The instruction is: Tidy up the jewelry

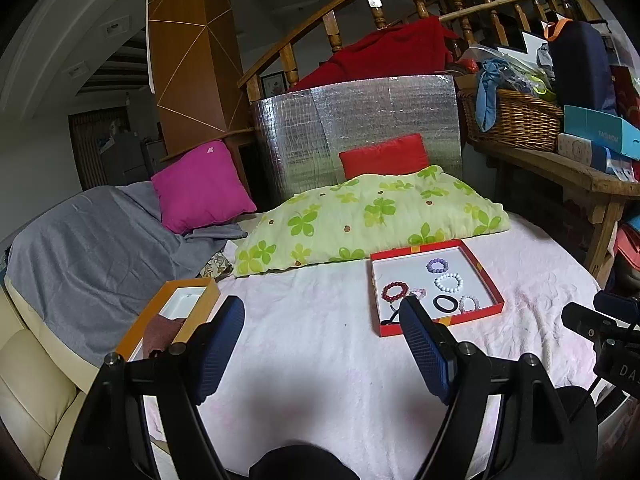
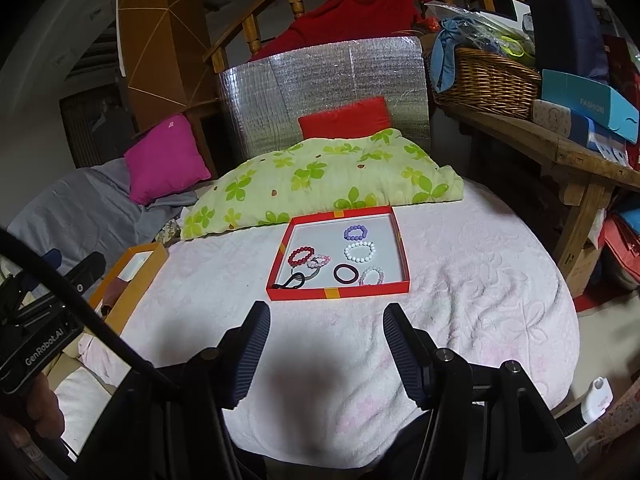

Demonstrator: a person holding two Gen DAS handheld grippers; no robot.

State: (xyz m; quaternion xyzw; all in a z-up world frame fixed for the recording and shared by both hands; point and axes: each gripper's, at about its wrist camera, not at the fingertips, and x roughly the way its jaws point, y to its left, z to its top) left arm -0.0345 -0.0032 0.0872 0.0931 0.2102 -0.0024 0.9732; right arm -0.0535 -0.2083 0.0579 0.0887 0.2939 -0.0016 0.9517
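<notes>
We hover both grippers, left gripper [image 1: 322, 334] and right gripper [image 2: 326, 330], jaws apart and empty, short of the shallow red cardboard tray [image 2: 298, 294]; inside it the light, springy red beaded bracelet [image 2: 302, 256] looks easiest pinched across its rim.

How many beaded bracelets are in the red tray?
5. Purple at the back, white before it, dark red left, pink beside it, pale lilac front right.

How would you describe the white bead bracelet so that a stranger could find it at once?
Find the red tray on the pink blanket, in front of the green clover pillow. Inside, right of middle, the white bead bracelet lies just below the purple bead bracelet. Only it has opaque white beads; the clear bracelet nearby is paler and see-through.
</notes>
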